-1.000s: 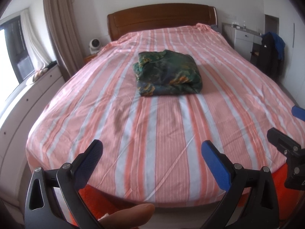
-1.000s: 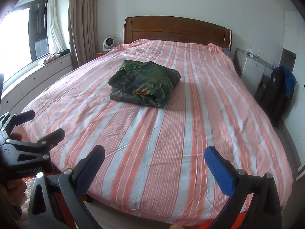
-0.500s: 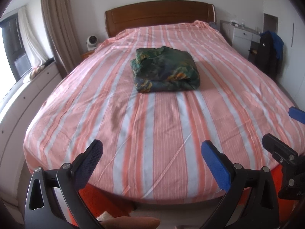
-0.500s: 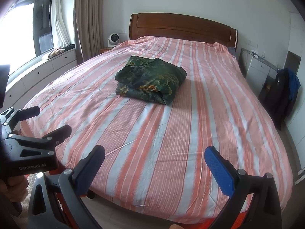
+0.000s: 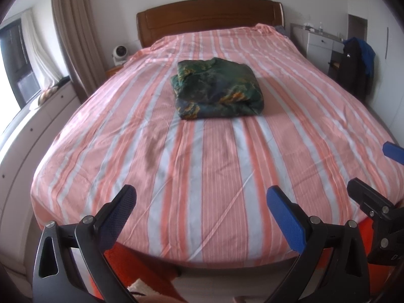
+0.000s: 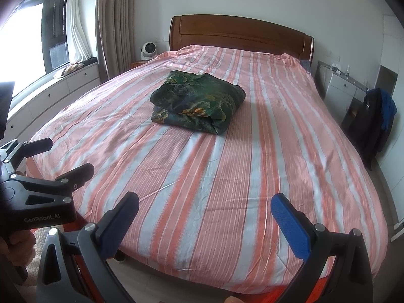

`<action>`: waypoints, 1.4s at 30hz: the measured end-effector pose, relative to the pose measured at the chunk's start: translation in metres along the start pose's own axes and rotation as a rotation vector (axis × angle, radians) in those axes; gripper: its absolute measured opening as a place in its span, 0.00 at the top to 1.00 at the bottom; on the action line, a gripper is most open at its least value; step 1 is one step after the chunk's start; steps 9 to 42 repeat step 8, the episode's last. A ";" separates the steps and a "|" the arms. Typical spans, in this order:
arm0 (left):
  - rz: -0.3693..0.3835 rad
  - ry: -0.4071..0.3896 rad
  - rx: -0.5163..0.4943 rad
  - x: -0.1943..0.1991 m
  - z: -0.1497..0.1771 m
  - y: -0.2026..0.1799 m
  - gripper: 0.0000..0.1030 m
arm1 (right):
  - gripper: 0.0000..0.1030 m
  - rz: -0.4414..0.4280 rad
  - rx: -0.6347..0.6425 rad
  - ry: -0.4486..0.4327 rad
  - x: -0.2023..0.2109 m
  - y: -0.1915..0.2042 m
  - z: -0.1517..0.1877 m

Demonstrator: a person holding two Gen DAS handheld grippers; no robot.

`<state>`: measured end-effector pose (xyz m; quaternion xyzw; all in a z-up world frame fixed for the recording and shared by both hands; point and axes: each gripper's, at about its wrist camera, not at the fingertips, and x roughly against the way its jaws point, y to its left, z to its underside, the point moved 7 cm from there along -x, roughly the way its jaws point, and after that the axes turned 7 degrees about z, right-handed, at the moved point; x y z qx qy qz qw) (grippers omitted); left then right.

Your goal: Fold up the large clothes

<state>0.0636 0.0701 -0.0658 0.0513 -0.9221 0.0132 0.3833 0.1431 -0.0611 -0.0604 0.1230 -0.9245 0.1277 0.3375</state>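
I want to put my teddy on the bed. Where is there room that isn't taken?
Lots of room. The striped sheet is bare from the bed's near edge up to the folded green garment, and on both sides of it. There is bare sheet too between the garment and the wooden headboard. Only the middle is taken. Both grippers, left and right, hover open at the near edge.

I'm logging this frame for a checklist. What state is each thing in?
Green patterned garment: folded into a bundle, lying mid-bed.
Striped bed sheet: spread flat, lightly creased.
Left gripper: open, empty.
Right gripper: open, empty.
Curtain: drawn aside.
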 end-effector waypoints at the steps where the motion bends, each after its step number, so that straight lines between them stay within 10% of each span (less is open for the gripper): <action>1: 0.004 -0.004 0.005 0.000 0.000 0.000 0.00 | 0.00 0.001 0.000 0.004 -0.001 -0.001 0.001; 42: -0.012 -0.031 0.010 0.004 -0.002 0.002 0.00 | 0.00 0.004 -0.012 0.004 -0.001 -0.002 0.001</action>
